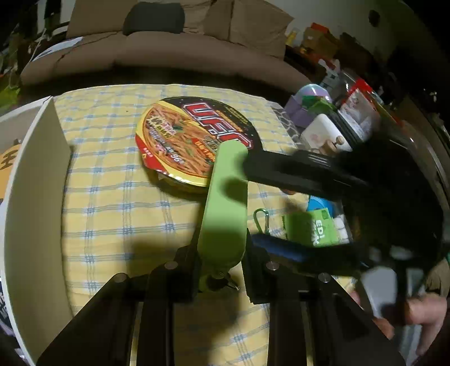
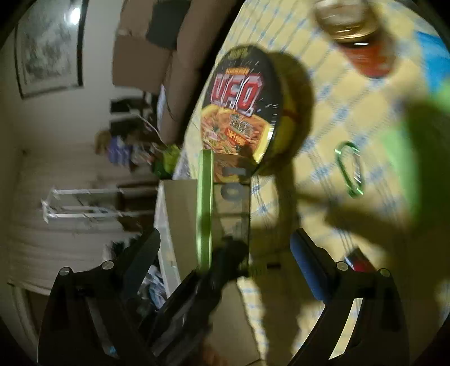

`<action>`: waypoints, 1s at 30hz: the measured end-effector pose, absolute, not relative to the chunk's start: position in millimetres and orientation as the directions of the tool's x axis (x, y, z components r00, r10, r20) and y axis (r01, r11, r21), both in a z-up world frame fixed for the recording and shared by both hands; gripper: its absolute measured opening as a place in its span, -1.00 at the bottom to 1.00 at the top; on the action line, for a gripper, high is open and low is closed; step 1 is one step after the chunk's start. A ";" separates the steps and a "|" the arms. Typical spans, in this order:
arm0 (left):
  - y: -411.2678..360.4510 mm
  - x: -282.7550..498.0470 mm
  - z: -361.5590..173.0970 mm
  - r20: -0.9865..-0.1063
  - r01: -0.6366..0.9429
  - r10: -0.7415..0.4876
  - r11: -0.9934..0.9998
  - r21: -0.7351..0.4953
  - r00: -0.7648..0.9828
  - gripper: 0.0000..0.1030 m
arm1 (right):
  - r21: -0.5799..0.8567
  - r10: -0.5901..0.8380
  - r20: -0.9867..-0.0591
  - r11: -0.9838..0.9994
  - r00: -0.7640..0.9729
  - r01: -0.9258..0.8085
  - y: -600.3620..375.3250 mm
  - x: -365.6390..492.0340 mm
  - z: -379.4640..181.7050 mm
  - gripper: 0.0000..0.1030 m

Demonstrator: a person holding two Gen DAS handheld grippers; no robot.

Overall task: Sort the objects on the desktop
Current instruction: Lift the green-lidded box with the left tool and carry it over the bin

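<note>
My left gripper (image 1: 219, 253) is shut on the lower end of a green-cased flat device (image 1: 225, 202), which it holds tilted above the checked tablecloth (image 1: 112, 197). In the right wrist view the device (image 2: 204, 208) shows edge-on with a dark glass face. My right gripper (image 2: 225, 233) stands open around it, one black finger (image 2: 140, 253) to the left and the blue pad (image 2: 309, 270) to the right, both with a gap. Seen from the left wrist, the right gripper (image 1: 250, 202) comes in from the right. A UFO noodle bowl (image 1: 194, 140) (image 2: 242, 95) lies behind the device.
A green carabiner (image 1: 261, 219) (image 2: 348, 169) and a green packet (image 1: 312, 228) lie on the cloth at the right. A white box wall (image 1: 36, 197) stands at the left. Cluttered toys and boxes (image 1: 337, 124) fill the right side. A gold-topped can (image 2: 346, 19) is blurred. A hand (image 1: 427, 315) shows.
</note>
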State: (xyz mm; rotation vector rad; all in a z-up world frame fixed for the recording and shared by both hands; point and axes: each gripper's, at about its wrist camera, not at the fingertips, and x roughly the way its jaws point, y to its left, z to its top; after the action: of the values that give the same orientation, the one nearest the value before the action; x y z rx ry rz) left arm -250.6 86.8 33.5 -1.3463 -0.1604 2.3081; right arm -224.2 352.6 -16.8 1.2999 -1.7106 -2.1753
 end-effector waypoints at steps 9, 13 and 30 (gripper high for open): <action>77.3 -227.9 52.9 -0.767 -0.364 0.512 -0.849 -0.383 -0.388 -0.52 | 0.808 -0.529 -0.583 -0.454 -0.617 -0.374 338.6 -224.1 7.7 -0.15; 59.6 -197.5 91.1 -0.711 -0.387 0.563 -0.820 -0.421 -0.421 -0.52 | 0.800 -0.522 -0.578 -0.515 -0.627 -0.309 314.8 -204.9 59.8 -0.17; -176.7 -64.9 200.2 -0.640 -0.354 0.514 -0.858 -0.373 -0.571 -0.53 | 0.685 -0.582 -0.609 -0.728 -0.539 0.013 39.2 -202.9 210.3 -0.19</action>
State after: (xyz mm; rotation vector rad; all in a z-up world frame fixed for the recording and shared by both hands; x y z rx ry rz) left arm -64.9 -176.7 200.2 -1.0703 -0.2787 2.4010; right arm -202.9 39.2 210.3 1.2537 -0.9040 -2.3048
